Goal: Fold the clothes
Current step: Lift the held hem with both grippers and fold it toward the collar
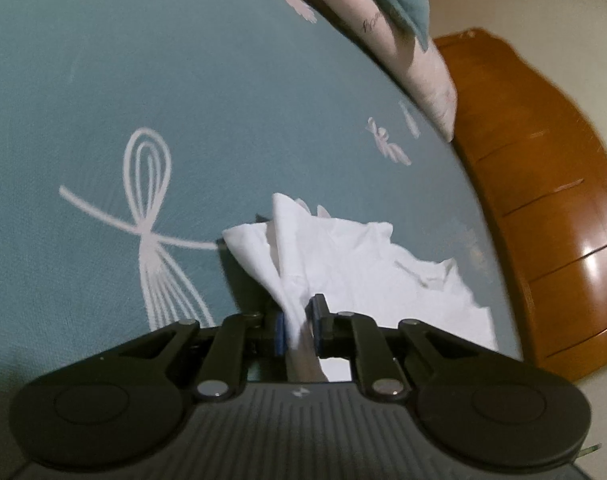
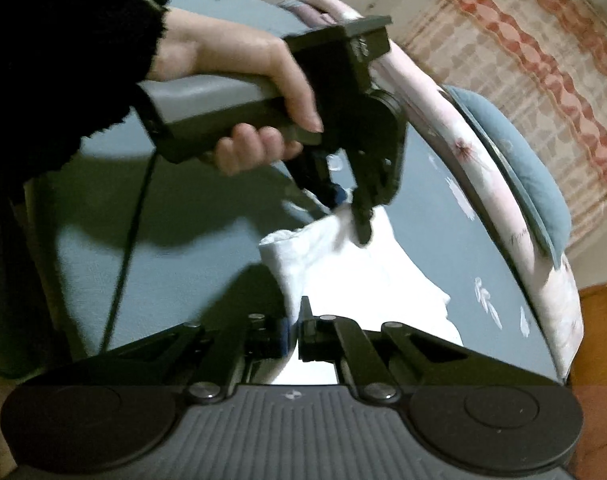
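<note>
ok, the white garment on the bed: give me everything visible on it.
The white cloth garment is thin, plain and crumpled, lying partly on the teal bedsheet with white ribbon print. The left gripper is shut on a bunched fold, lifting it into a peak. The right gripper is shut on another edge, where a thicker hemmed or ribbed border shows. The rest trails loose on the sheet. What kind of garment it is cannot be told.

1. The white garment (image 1: pixel 343 264) is thin, soft cloth with creases.
2. The bed sheet (image 1: pixel 103 100) is matt woven cloth.
3. The bed frame (image 1: pixel 543 220) is glossy varnished wood.
4. The left gripper (image 1: pixel 297 326) is matt black plastic.
</note>
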{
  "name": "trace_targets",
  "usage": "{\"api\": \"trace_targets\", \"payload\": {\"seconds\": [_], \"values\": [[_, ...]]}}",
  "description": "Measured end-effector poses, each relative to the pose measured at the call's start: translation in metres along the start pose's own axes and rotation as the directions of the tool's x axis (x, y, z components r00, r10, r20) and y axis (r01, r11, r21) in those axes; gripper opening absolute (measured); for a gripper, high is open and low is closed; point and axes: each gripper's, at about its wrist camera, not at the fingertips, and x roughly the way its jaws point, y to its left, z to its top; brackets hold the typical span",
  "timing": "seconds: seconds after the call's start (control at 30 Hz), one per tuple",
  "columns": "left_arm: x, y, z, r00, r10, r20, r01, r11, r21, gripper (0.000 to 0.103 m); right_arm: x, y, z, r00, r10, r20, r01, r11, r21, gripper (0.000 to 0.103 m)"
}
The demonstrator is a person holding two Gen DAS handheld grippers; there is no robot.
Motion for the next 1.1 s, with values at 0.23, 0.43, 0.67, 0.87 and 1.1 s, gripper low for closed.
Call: {"api": "trace_targets", "payload": {"seconds": [0.23, 0.43, 0.67, 0.87, 1.1], "values": [[-0.017, -0.059, 0.010, 0.995, 0.102, 0.009, -0.102, 0.988, 0.118, 0.007, -0.024, -0.033, -0.013, 0.999, 0.016, 0.041, -0.023, 0.987, 0.160, 0.004], [-0.016, -0.112, 0.014, 0.987, 0.157, 0.023, -0.159, 0.966, 0.202, 0.006, -0.047, -0.063, -0.035, 0.997, -0.015, 0.073, -0.004, 0.967, 0.256, 0.004], [-0.002, -0.164, 0.013, 0.981, 0.195, 0.021, -0.193, 0.945, 0.263, 0.006, -0.066, -0.097, -0.065, 0.996, -0.029, 0.088, -0.005, 0.932, 0.362, 0.004], [0.019, -0.207, 0.009, 0.980, 0.199, 0.011, -0.192, 0.929, 0.316, 0.006, -0.073, -0.127, -0.093, 0.995, -0.044, 0.094, -0.001, 0.902, 0.432, 0.004], [0.051, -0.251, 0.001, 0.981, 0.195, -0.009, -0.177, 0.910, 0.374, 0.006, -0.080, -0.152, -0.125, 0.994, -0.059, 0.094, 0.001, 0.855, 0.519, 0.004]]}}
